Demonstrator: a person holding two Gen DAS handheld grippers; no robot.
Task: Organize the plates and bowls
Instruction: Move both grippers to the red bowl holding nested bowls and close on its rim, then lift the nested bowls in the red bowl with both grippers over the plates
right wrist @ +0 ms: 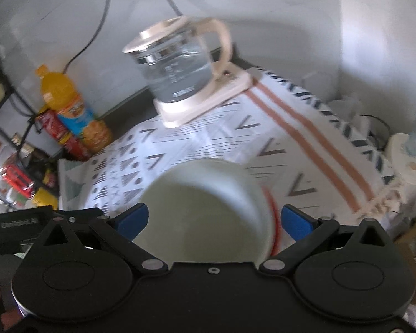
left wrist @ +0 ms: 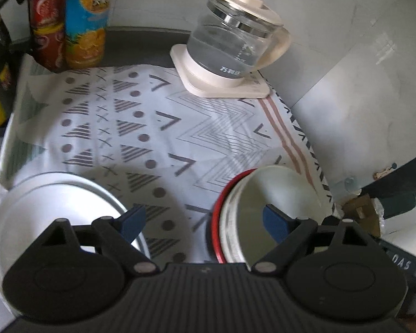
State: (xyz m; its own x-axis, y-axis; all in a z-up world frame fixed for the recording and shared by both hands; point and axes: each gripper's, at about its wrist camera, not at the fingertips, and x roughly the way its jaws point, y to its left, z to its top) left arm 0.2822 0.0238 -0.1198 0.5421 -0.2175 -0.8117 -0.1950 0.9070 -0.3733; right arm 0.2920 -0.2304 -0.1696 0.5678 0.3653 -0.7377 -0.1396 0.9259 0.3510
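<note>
One white plate (left wrist: 55,211), one white bowl (left wrist: 266,211) sitting in a red-rimmed dish (left wrist: 217,222), one glass kettle (left wrist: 233,47) on its base, two drink bottles (one orange (left wrist: 86,25), one red (left wrist: 45,25)), and one patterned cloth (left wrist: 158,127).

Home kitchen counter. Evidence: glass electric kettle (left wrist: 231,47) on its cream base at the far right corner of a patterned cloth (left wrist: 152,127); orange juice bottle (left wrist: 87,22) and red cola bottle (left wrist: 45,25) at the far left corner; white plate (left wrist: 55,213); white bowl (right wrist: 208,211); tiled wall (left wrist: 346,63).
</note>
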